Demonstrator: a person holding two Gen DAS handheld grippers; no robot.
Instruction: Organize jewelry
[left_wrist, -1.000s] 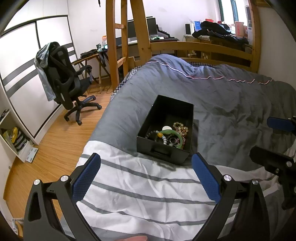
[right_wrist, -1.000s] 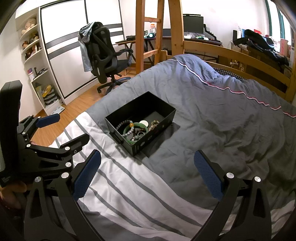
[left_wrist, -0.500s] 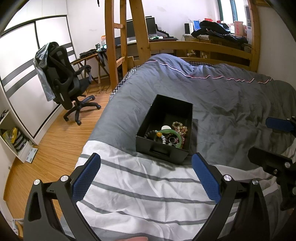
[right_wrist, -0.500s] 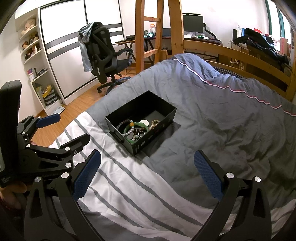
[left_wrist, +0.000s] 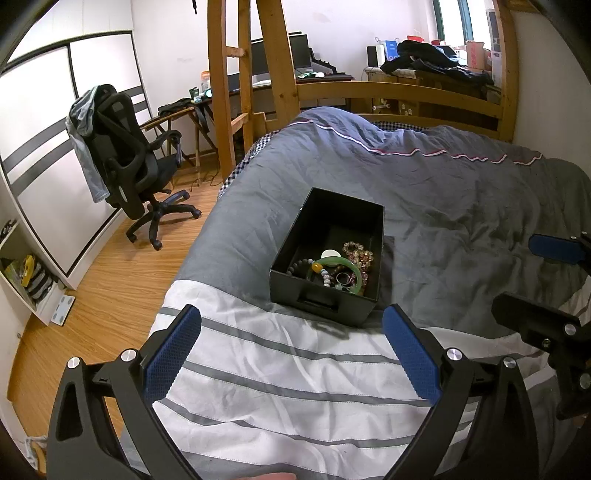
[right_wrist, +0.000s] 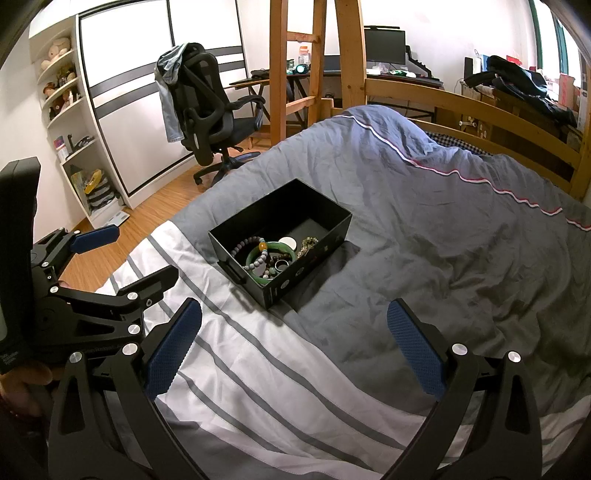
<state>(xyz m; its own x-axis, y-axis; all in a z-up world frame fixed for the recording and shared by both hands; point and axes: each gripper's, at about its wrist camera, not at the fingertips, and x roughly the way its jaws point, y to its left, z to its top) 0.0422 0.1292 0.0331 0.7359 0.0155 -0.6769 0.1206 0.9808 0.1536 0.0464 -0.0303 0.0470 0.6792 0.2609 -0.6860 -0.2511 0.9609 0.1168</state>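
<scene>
Black box (left_wrist: 325, 291) on duvet (left_wrist: 461, 206); jade bangle (left_wrist: 334, 266), bead bracelets (right_wrist: 255, 254), rings inside. L gripper (left_wrist: 291, 347), R gripper (right_wrist: 293, 341): jaws wide, empty. Approach from above, pinch one pc; avoid tangles.

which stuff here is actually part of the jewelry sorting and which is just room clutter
Job: open black rectangular box; green jade bangle; grey beaded bracelet; pinkish bead bracelet; small metal ring.

Lying about: black mesh office chair; grey duvet; black computer monitor.

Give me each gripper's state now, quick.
Left gripper: open, holding nothing.
Right gripper: open, holding nothing.
</scene>
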